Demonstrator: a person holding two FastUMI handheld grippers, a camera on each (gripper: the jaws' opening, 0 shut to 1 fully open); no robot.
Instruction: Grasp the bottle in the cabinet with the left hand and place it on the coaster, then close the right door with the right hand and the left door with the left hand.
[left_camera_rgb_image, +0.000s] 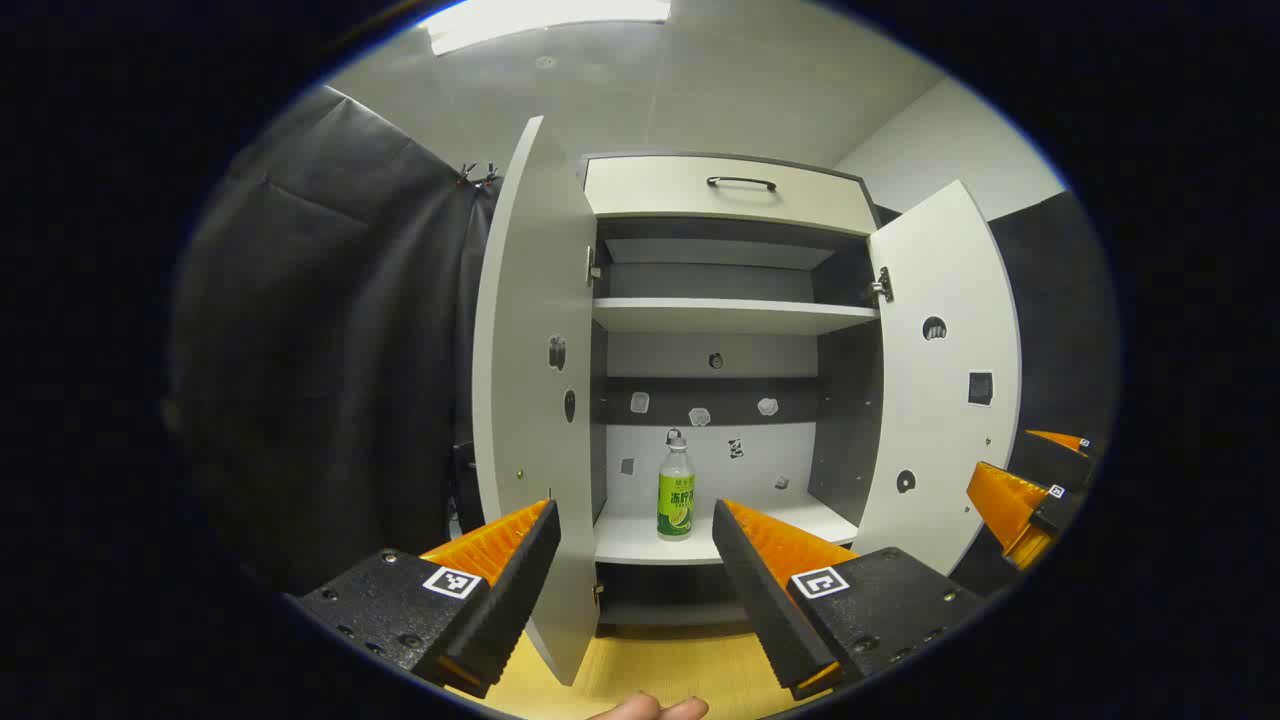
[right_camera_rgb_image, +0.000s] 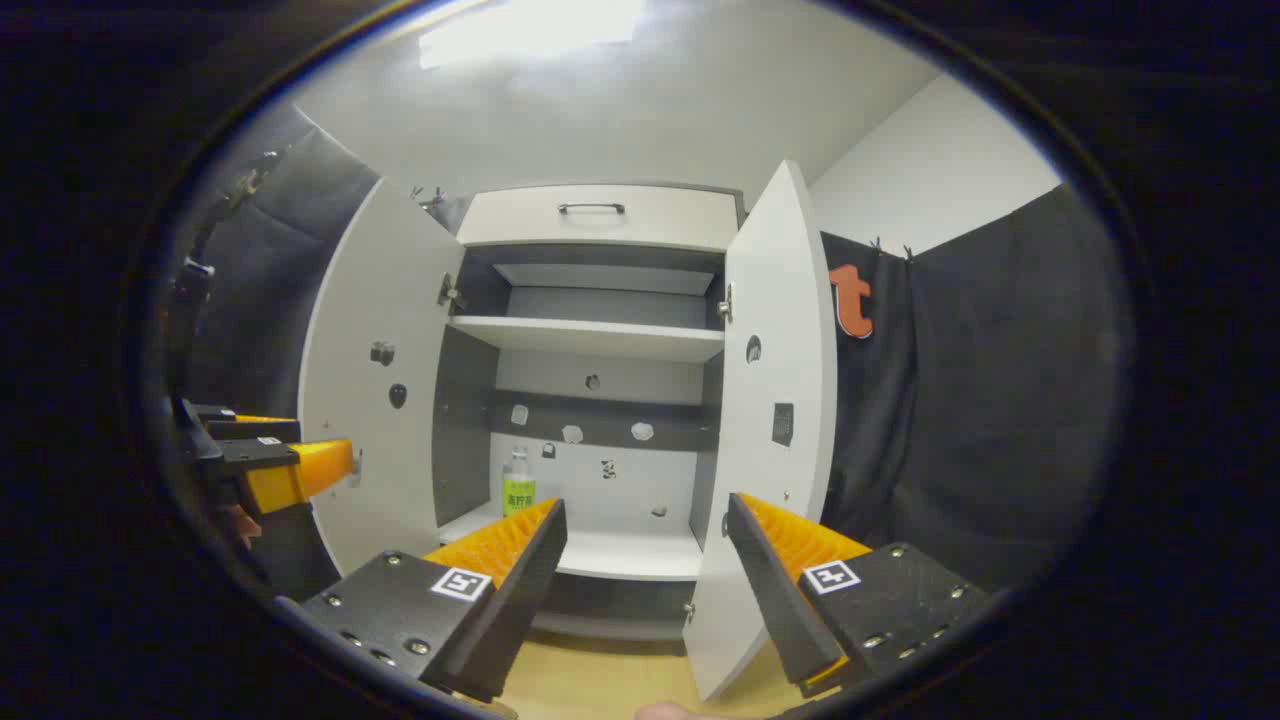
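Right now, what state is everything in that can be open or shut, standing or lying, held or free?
White cabinet left door: swung wide open.
White cabinet right door: swung wide open.
White top drawer with dark handle: pushed in, closed.
Clear plastic bottle with green label: upright on the lower shelf, capped, not held.
Left gripper: open, empty, short of the bottle.
Right gripper: open, empty, facing the cabinet.

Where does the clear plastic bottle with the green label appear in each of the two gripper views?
Left gripper view: the clear plastic bottle with the green label stands upright near the picture's middle, on the cabinet's lower shelf, between the open fingers.
Right gripper view: the bottle stands left of centre, at the shelf's left end, just above the left finger.
Shared landmark: the drawer's dark handle at the cabinet's top.
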